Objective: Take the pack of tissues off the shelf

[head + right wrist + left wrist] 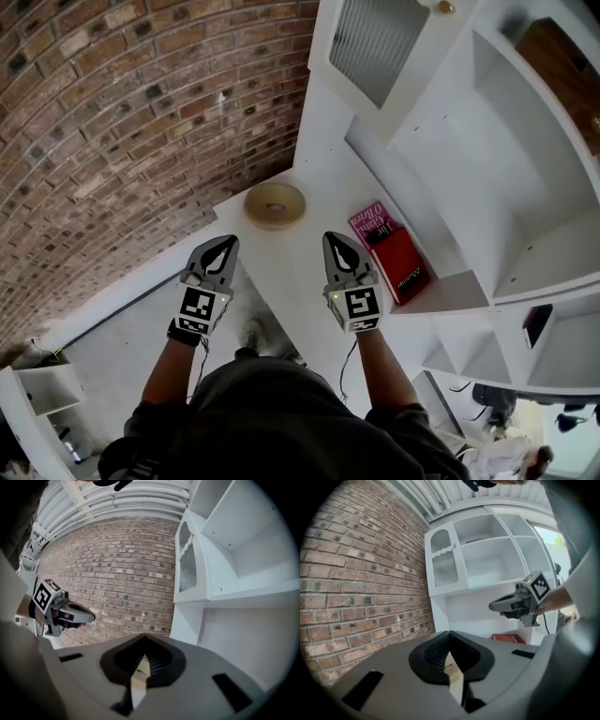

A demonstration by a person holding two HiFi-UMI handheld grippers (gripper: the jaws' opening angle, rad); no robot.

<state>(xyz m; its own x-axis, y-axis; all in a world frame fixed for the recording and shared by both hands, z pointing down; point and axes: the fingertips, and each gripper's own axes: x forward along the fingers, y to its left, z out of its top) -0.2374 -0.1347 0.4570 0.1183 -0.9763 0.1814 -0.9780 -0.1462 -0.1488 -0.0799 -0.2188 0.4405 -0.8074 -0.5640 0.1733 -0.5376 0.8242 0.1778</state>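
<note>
White shelf [450, 291] by the brick wall [112, 112]: red pack [403, 267], probably the tissues, sits just right of the right gripper [337, 246], left gripper [223, 251] farther off, both closed up, empty.

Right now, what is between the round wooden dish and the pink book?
Nothing but bare white counter lies between the wooden dish and the pink book. The head view shows this.

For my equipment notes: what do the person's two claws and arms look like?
The left claw and right claw are pale grey, pointed shells with black insets. Each carries a white cube of black square markers, and a thin dark cable hangs below. The person wears a dark top.
</note>
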